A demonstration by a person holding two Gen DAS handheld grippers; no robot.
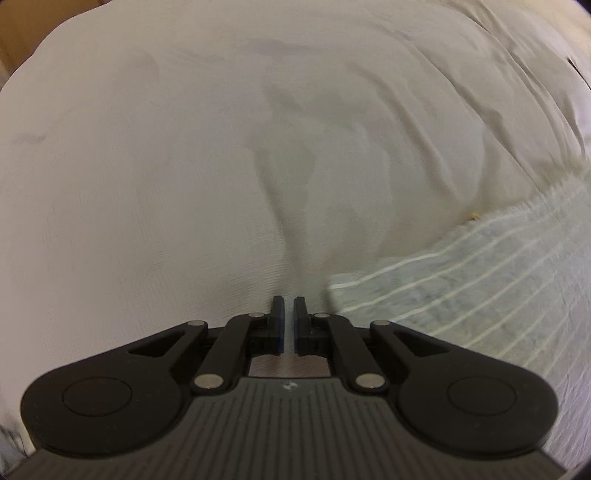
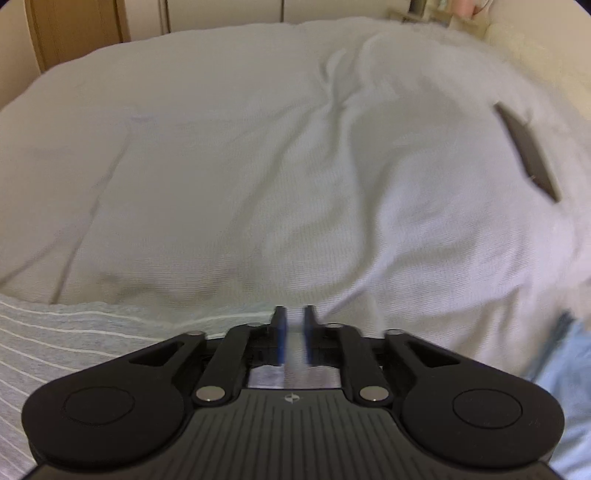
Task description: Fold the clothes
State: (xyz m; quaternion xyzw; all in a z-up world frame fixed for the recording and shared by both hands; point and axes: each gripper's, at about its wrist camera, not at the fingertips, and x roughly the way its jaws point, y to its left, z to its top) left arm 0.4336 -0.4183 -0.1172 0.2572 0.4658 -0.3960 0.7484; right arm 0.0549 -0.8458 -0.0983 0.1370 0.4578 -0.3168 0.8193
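Note:
A grey garment with thin white stripes [image 1: 461, 291] lies flat on the white bedsheet [image 1: 184, 166], at the lower right of the left wrist view. Its near corner sits just right of my left gripper [image 1: 289, 314]. The left jaws stand almost together, a thin slit between them and nothing in it. In the right wrist view the same striped garment [image 2: 74, 343] fills the lower left, and its far edge runs up to my right gripper [image 2: 294, 325]. The right jaws are also nearly together and blurred. Only pale blur shows between them, with no cloth clearly pinched.
A dark flat object [image 2: 528, 155] lies on the wrinkled sheet [image 2: 258, 166] at the right. A light blue cloth [image 2: 565, 387] shows at the lower right edge. Wooden furniture [image 2: 74, 33] stands beyond the bed's far left.

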